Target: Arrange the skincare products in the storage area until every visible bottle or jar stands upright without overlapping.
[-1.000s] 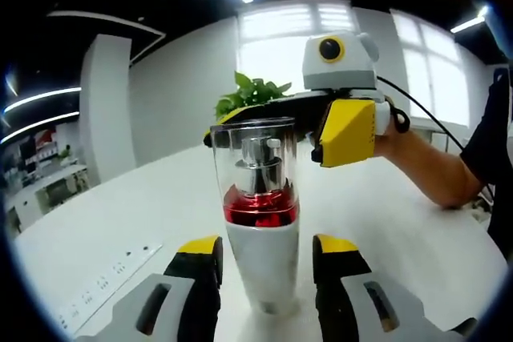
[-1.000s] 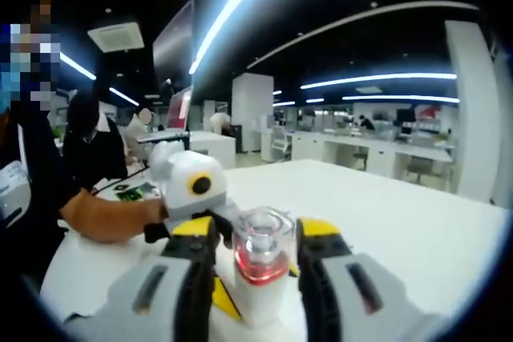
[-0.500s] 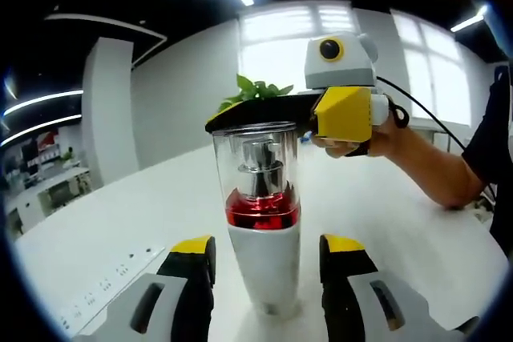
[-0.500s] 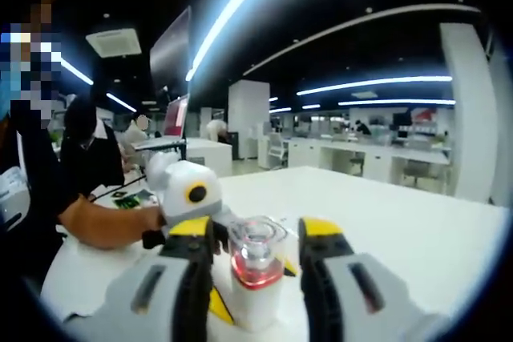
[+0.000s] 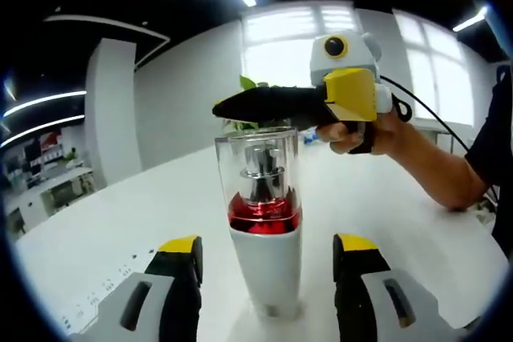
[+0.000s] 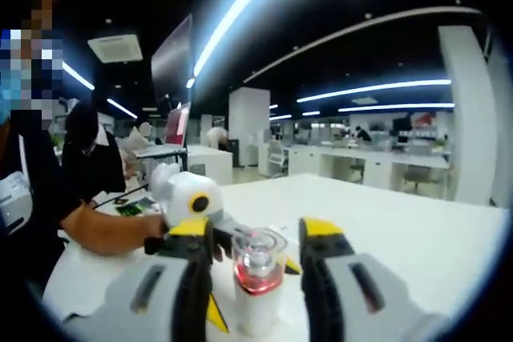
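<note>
while bottle [image 5: 264, 222] stands upright | left gripper [image 5: 268, 258] open astride | right gripper [image 5: 276, 106] above

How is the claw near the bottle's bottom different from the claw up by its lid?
The left claw sits low, its jaws open on either side of the bottle without touching. The right claw is higher, level with the clear cap, jaws open too. Both have yellow tips.

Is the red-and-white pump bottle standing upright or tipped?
Upright: the bottle stands on its white base on the table, clear cap on top, between the open left tool jaws.
</note>
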### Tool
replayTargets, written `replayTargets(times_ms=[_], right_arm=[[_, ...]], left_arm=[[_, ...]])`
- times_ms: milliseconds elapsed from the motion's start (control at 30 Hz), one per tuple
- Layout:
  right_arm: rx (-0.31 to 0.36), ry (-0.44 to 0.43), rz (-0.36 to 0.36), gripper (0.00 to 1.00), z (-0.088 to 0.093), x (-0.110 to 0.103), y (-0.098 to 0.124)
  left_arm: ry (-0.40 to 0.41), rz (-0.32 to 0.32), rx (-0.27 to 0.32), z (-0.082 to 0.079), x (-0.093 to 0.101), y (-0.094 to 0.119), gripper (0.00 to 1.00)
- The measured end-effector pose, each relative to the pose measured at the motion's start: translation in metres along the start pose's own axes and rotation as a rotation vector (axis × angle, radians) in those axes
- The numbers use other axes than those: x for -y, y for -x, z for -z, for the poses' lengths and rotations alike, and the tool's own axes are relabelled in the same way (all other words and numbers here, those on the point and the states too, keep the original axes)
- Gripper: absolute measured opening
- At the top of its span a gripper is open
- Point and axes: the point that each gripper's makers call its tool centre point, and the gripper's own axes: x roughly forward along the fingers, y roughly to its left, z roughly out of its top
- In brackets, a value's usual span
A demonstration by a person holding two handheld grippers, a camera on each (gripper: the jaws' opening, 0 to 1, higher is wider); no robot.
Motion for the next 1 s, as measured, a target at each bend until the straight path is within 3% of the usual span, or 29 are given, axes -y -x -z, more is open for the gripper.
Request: replayTargets(times_ms=[400, 800, 1000], right_arm=[[0.037, -0.005, -0.024, 0.51, -0.013, -0.008, -0.001], [0.075, -0.028, -0.015, 0.75, -0.023, -0.011, -0.001], [0.088, -0.033, -0.009, 0.82, -0.027, -0.013, 0.000]], left_arm=[[-0.002, -0.024, 0.008, -0.007, -0.001, 0.005, 0.79], [0.017, -0.056, 0.034, -0.016, -0.004, 0.010, 1.00], [0.020, -0.058, 0.037, -0.022, 0.000, 0.015, 0.99]])
